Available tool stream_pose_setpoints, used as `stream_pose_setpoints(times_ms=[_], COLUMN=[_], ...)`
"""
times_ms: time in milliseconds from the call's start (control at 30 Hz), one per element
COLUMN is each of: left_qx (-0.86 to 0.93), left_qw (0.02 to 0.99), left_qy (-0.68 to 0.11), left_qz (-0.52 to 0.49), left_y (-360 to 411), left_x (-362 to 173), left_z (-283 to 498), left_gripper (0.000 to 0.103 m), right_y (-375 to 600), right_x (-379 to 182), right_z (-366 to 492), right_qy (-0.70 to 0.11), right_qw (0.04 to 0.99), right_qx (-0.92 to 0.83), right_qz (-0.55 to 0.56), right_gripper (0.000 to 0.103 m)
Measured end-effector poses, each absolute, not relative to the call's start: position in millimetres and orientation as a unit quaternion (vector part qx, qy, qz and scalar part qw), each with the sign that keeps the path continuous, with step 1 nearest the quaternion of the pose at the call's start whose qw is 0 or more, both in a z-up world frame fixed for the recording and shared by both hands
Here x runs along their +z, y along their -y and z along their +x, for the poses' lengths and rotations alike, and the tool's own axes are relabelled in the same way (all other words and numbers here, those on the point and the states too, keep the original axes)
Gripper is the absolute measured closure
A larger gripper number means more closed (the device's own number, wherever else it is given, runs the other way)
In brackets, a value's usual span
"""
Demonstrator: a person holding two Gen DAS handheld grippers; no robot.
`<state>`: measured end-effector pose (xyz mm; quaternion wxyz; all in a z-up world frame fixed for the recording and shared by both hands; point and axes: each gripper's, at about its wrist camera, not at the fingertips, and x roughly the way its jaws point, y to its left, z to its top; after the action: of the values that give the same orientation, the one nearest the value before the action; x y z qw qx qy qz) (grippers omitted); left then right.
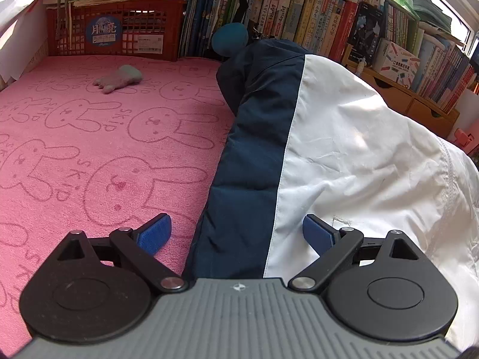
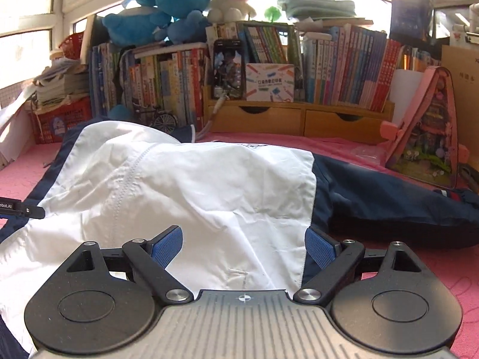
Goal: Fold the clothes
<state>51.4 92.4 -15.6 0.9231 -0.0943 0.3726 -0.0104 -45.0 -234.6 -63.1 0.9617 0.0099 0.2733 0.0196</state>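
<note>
- We see our left tongs (image 1: pixel 236 234) spread wide, gripping nothing; the blue pads (image 1: pixel 154 234) straddle the near edge of the jacket (image 1: pixel 329 149), one pad over the pink mat (image 1: pixel 89 137), the other over white fabric.
- Our right tongs (image 2: pixel 244 245) are likewise released, pads apart above the jacket's white panel (image 2: pixel 194 185), with its navy side seam by the right pad. Whether the pads touch the cloth we cannot tell.
- The jacket, white with navy side panels, lies rumpled on the mat that covers the worktop. In the right wrist view one navy sleeve (image 2: pixel 404 206) stretches out to the right across the mat.
- From the left wrist view the navy strip (image 1: pixel 257 137) runs away from us, bordering the bare mat with its rabbit pattern.
- A small grey cloth toy (image 1: pixel 118 79) lies on the mat well apart from the jacket, near a red crate (image 1: pixel 119 33).
- Behind the jacket stand rows of books (image 2: pixel 344 68) over wooden drawers (image 2: pixel 299 119), with plush toys (image 2: pixel 167 6) on top.
- A pink triangular case (image 2: pixel 428 131) stands at the far right, near the sleeve.
</note>
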Motion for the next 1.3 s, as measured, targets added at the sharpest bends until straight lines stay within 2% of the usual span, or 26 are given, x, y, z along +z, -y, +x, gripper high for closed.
stream_pose_setpoints(times_ms=[267, 400, 500, 700, 967, 1167, 1300], left_qx=[-0.037, -0.051, -0.056, -0.077, -0.091, -0.079, -0.079], left_qw=[0.927, 0.93, 0.929, 0.926, 0.92, 0.925, 0.924], left_qy=[-0.369, -0.363, -0.365, -0.369, -0.374, -0.371, -0.373], left_qz=[-0.057, -0.031, -0.033, -0.018, -0.07, -0.012, 0.0], left_y=[-79, -70, -71, -64, -86, -66, -62], left_x=[-18, -21, -21, -20, -16, -20, -20], left_z=[39, 29, 26, 5, -5, -6, -9], left_gripper=[0.013, 0.013, 0.013, 0.013, 0.012, 0.004, 0.003], right_y=[166, 131, 114, 106, 137, 193, 223], right_x=[-46, -34, -33, -60, -100, -113, -110], right_z=[-8, 21, 42, 56, -1, -97, -138], right_qy=[-0.253, -0.248, -0.27, -0.32, -0.381, -0.345, -0.332], right_qw=[0.963, 0.962, 0.953, 0.939, 0.911, 0.936, 0.941], right_qx=[0.08, 0.11, 0.134, 0.124, 0.128, 0.055, -0.03], right_qz=[-0.036, -0.024, -0.012, -0.037, -0.089, -0.034, -0.058], right_gripper=[0.014, 0.014, 0.008, 0.008, 0.006, 0.002, 0.001])
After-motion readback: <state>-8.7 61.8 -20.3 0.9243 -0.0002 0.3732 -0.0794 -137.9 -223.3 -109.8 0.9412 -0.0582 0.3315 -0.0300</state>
